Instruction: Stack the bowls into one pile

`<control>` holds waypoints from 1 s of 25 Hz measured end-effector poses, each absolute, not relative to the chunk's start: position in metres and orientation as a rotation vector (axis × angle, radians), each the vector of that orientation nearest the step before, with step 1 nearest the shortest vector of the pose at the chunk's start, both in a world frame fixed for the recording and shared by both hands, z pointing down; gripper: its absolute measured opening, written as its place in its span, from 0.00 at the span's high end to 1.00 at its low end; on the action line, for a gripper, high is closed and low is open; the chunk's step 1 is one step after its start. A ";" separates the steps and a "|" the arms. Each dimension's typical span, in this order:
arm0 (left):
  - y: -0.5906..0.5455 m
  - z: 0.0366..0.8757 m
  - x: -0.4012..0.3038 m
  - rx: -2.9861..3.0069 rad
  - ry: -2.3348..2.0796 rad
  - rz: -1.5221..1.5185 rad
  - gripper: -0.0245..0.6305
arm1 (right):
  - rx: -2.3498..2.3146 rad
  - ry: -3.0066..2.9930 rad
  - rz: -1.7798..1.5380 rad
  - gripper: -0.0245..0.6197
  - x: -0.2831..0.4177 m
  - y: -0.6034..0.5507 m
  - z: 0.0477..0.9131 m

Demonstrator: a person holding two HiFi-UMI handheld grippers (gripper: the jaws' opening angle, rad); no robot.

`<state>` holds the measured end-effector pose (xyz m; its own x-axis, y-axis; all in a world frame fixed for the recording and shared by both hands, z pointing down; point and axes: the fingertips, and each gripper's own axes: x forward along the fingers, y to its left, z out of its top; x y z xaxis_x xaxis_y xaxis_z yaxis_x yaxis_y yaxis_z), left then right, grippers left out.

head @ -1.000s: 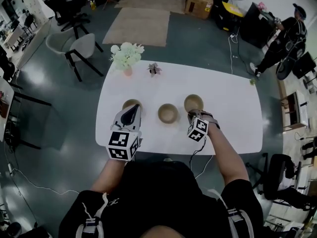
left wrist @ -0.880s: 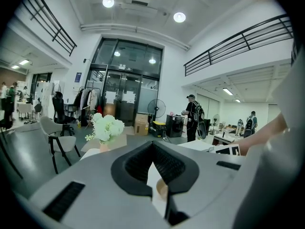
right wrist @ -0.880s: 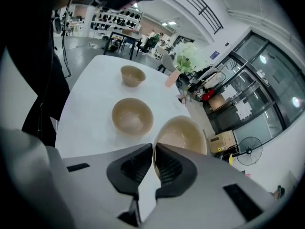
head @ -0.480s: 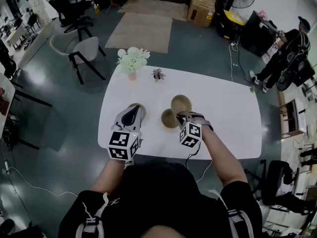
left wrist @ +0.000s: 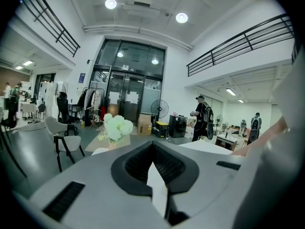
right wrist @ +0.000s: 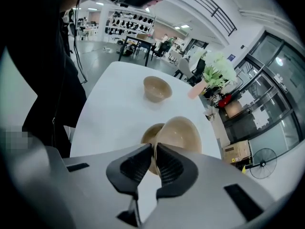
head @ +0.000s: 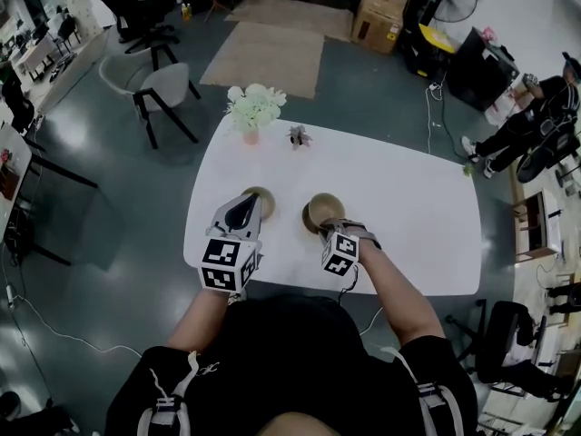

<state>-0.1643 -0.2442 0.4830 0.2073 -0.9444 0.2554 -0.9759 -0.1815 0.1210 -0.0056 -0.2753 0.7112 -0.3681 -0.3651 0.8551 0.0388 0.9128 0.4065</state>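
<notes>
Tan round bowl (right wrist: 180, 130) hung tilted over a second tan bowl (right wrist: 148, 135) toward the white desk's (head: 408, 198) near edge. My right claw (right wrist: 153, 148) pinched its rim, jaws opening. My left claw (left wrist: 152, 146) was closed, empty.

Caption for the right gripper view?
Right gripper, jaws opening on the rim of a tan bowl, tilted over a second bowl on the white table.

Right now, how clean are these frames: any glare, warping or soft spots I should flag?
Head view: strong fisheye bend, the white table bright but not blown out, detail sharp. Left gripper view: the ceiling lights flare slightly and straight lines bow. Right gripper view: dark vignette round the edges, while the tilted bowl and far bowl are crisp.
</notes>
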 end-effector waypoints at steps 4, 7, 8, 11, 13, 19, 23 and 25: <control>-0.242 0.480 -0.165 2.229 -1.819 0.190 0.94 | 0.236 -1.891 -0.392 0.88 -0.007 -0.273 0.726; -0.241 0.481 -0.165 2.227 -1.819 0.199 0.94 | 0.268 -1.895 -0.387 0.86 -0.009 -0.276 0.728; -0.241 0.482 -0.165 2.228 -1.819 0.205 0.94 | 0.284 -1.903 -0.377 0.83 -0.010 -0.277 0.727; -0.240 0.482 -0.165 2.230 -1.821 0.224 0.94 | 0.325 -1.946 -0.309 0.72 -0.013 -0.278 0.719; -0.241 0.481 -0.164 2.235 -1.818 0.227 0.94 | 0.364 -1.996 -0.245 0.70 -0.014 -0.281 0.708; -0.247 0.482 -0.156 2.249 -1.802 0.235 0.94 | 0.657 -2.419 0.111 0.72 -0.016 -0.298 0.619; -0.254 0.474 -0.147 2.270 -1.808 0.214 0.94 | 1.081 -2.630 0.113 0.85 0.011 -0.324 0.531; -0.258 0.470 -0.142 2.282 -1.810 0.198 0.94 | 1.322 -2.668 0.061 0.93 0.032 -0.331 0.494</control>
